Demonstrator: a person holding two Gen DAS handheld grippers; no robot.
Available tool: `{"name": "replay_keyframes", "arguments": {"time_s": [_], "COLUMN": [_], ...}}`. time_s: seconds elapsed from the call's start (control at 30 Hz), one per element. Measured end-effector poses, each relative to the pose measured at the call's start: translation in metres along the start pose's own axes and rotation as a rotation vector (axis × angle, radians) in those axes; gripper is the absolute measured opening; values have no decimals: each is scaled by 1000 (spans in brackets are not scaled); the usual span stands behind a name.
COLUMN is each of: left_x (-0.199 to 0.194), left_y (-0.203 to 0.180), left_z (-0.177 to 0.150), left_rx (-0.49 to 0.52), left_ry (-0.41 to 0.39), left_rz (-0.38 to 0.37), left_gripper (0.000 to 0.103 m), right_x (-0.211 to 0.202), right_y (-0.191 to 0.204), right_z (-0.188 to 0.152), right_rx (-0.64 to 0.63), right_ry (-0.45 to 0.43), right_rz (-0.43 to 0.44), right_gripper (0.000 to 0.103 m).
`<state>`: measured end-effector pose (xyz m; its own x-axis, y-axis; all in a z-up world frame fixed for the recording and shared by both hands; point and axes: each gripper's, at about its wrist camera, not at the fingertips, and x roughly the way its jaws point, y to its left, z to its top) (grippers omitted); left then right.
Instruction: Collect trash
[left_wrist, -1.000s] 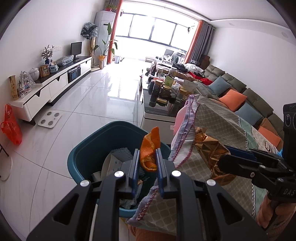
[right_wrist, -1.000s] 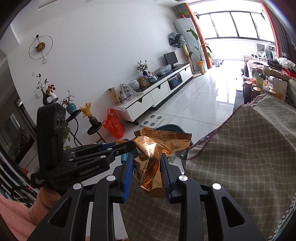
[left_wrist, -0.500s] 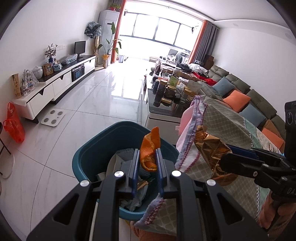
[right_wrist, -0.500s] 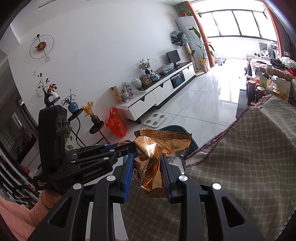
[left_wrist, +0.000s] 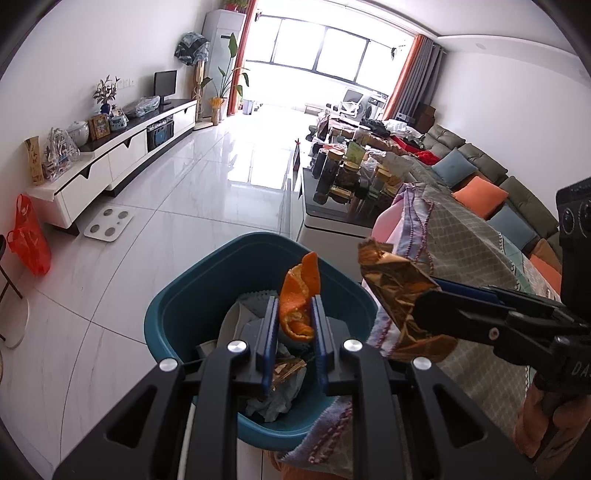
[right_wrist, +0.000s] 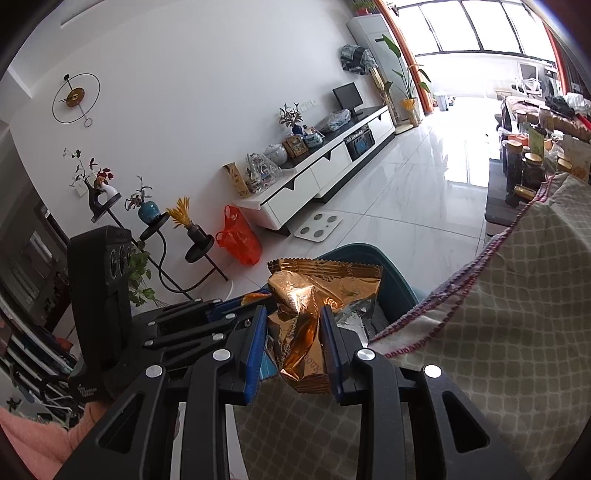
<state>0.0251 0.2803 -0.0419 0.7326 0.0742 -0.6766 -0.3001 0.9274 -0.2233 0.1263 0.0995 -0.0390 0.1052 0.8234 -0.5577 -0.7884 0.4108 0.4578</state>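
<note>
Above the blue bin (left_wrist: 192, 306), which stands on the floor and already holds paper and other trash, the left gripper (left_wrist: 293, 325) is clenched on an orange peel (left_wrist: 297, 295). Just beside it, at the edge of the checked blanket (right_wrist: 498, 314), the right gripper (right_wrist: 293, 347) is grasping a crumpled golden wrapper (right_wrist: 310, 295).
</note>
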Motion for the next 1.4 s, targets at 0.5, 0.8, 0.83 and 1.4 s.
{"name": "replay_keyframes", "arguments": {"time_s": [0.5, 0.8, 0.83, 1.4], "left_x": [24, 13, 10, -44], "left_y": [21, 30, 29, -18], "left_z": [-7, -8, -7, -13], "left_rx": [-78, -100, -97, -11], "left_ry": [61, 21, 12, -191], "left_rz": [15, 30, 34, -5], "left_gripper": [43, 52, 52, 99], "right_x": [44, 37, 37, -72], "right_y": [-24, -39, -40, -27], "right_z": [10, 9, 8, -30], "right_rx": [130, 186, 188, 21], "right_ry": [81, 50, 49, -185], "right_rz": [10, -2, -4, -196], "right_gripper": [43, 53, 54, 87]}}
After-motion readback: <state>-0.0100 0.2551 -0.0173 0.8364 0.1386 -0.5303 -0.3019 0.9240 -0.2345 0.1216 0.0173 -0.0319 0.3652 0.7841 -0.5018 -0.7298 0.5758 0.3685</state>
